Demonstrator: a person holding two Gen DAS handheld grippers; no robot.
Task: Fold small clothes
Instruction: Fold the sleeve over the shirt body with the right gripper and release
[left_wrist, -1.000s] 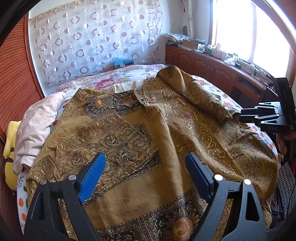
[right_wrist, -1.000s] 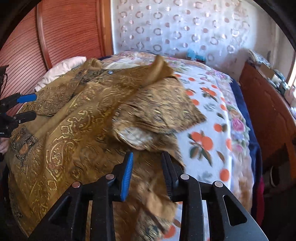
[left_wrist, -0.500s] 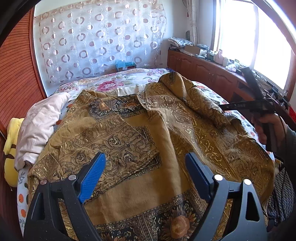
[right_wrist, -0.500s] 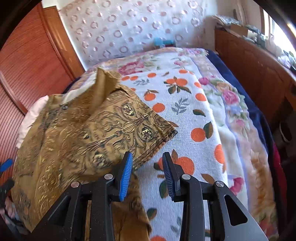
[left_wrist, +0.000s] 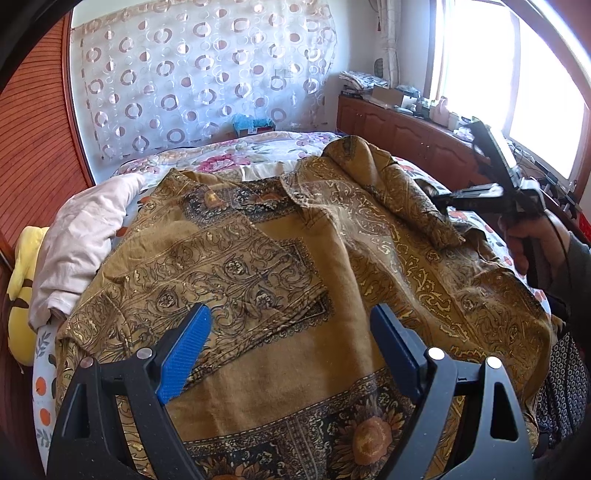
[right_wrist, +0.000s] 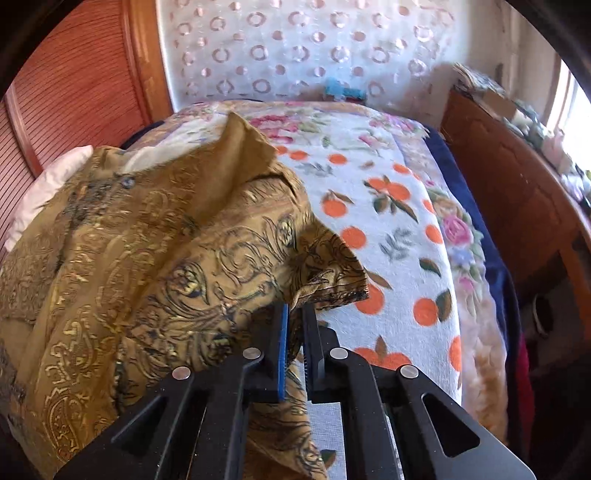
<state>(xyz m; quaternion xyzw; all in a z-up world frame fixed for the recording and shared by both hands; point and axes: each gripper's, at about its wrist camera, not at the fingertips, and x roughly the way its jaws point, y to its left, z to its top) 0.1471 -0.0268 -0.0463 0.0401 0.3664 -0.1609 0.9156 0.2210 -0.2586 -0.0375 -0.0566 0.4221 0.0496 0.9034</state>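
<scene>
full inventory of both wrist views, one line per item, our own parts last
shirt: 1, mustard-gold with dark paisley print, spread over the bed, one sleeve end pinched at the right
bedspread: 1, white with orange fruit print, under the shirt
pale garment: 1, pinkish white, left of the shirt
yellow plush: 1, bed's left edge
curtain: 1, white with ring pattern, back wall
cabinet: 1, brown wood, cluttered top, under the window
left gripper: black with blue pads, jaws wide apart above the shirt
right gripper: jaws just closed on the sleeve
hand: 1, holding the right gripper
</scene>
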